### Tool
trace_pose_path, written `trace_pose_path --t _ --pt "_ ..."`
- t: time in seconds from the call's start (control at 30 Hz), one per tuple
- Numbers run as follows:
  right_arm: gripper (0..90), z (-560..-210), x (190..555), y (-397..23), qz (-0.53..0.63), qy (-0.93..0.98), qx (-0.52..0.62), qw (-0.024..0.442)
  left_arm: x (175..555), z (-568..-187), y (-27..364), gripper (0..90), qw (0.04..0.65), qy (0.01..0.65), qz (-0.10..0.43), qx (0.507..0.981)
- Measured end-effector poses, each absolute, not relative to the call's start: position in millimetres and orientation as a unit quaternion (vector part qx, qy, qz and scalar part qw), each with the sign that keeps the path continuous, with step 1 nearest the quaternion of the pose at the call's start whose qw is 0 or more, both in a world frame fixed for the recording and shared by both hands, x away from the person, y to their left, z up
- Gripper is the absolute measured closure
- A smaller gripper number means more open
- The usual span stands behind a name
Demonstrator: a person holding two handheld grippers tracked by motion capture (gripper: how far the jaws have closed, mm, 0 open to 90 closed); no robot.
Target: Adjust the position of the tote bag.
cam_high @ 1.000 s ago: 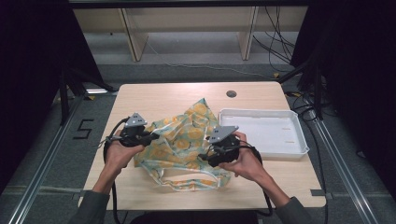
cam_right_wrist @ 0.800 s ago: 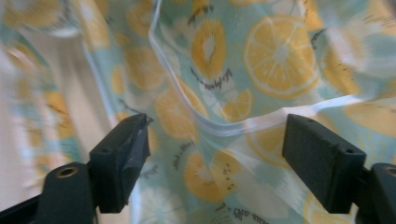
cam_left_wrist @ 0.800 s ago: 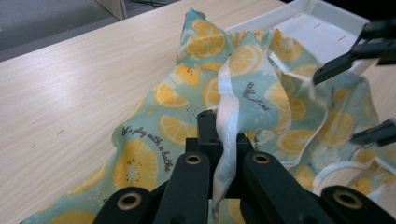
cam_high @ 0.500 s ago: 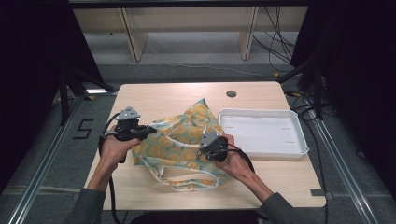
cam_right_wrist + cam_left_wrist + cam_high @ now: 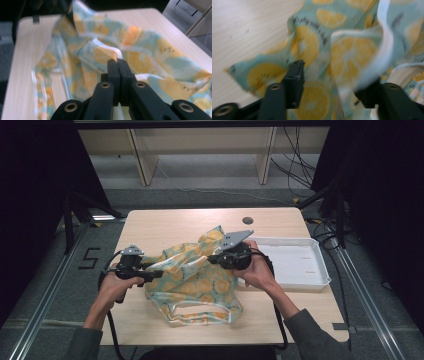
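The right gripper has its two black jaws pressed flat together on a white-trimmed edge of the lemon-print cloth bag, having just been closing on it, and it lifts that edge above the table near the bag's far side. The left gripper has just been opening: its jaws stand apart with the fabric and a white hem lying loosely between them, the pads not pressing on either. In the high view the left gripper sits at the bag's left edge, while the right gripper is over its upper right part, both hands coming in from below. The bag lies crumpled in the middle of the table, its handles trailing toward the person, just beside the white tray at the right. I judge the work barely under way: one edge is pinched and raised, the left side is let go, and spreading or folding the bag remains to be done.
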State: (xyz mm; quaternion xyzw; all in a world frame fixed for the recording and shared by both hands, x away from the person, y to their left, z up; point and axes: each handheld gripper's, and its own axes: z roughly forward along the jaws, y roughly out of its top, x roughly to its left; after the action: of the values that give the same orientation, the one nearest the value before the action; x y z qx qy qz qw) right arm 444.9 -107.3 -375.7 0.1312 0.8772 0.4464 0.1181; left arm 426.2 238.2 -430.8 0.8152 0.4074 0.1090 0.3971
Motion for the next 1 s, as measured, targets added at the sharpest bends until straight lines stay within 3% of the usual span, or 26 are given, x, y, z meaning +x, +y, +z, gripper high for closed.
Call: trace_pose_path --t 0.1,0.17,0.37,0.5,0.57,0.67,0.73,0.8,0.87,0.93,1.0 --pt "90.0 -367.4 452.4 -106.7 0.457 0.871 0.142 0.108 409.3 -426.3 243.4 34.5 0.378 0.392 0.106 0.832" --pt "90.0 -359.0 465.1 -104.3 0.466 0.864 0.159 0.103 385.9 -412.7 244.4 31.0 0.371 0.375 0.144 0.837" --pt "90.0 -348.8 477.3 -92.7 0.474 0.86 0.162 0.096 365.0 -396.2 219.1 29.5 0.39 0.34 0.201 0.832" --pt "90.0 -343.6 478.3 -85.8 0.476 0.859 0.161 0.097 367.5 -400.9 193.2 29.4 0.384 0.329 0.218 0.835" --pt "90.0 -341.2 479.6 -83.3 0.478 0.859 0.158 0.096 378.8 -412.5 171.0 28.3 0.33 0.332 0.249 0.848" --pt "90.0 -338.3 481.1 -79.4 0.489 0.851 0.167 0.093 392.5 -429.0 157.8 28.8 0.302 0.362 0.278 0.837" --pt "90.0 -336.8 482.8 -76.9 0.494 0.848 0.168 0.096 400.7 -437.5 155.1 39.1 0.281 0.35 0.305 0.84" --pt "90.0 -335.2 485.5 -75.9 0.491 0.85 0.168 0.095 403.5 -437.9 158.1 60.7 0.292 0.336 0.306 0.841" --pt "90.0 -336.3 489.2 -74.1 0.495 0.847 0.165 0.106 404.6 -430.6 166.7 75.4 0.31 0.335 0.321 0.83" --pt "90.0 -337.5 495.4 -74.7 0.495 0.844 0.177 0.111 406.2 -425.8 172.9 84.5 0.322 0.338 0.324 0.823" --pt "90.0 -339.3 502.6 -74.6 0.494 0.842 0.184 0.116 418.2 -409.6 192.2 87.6 0.372 0.358 0.32 0.794"
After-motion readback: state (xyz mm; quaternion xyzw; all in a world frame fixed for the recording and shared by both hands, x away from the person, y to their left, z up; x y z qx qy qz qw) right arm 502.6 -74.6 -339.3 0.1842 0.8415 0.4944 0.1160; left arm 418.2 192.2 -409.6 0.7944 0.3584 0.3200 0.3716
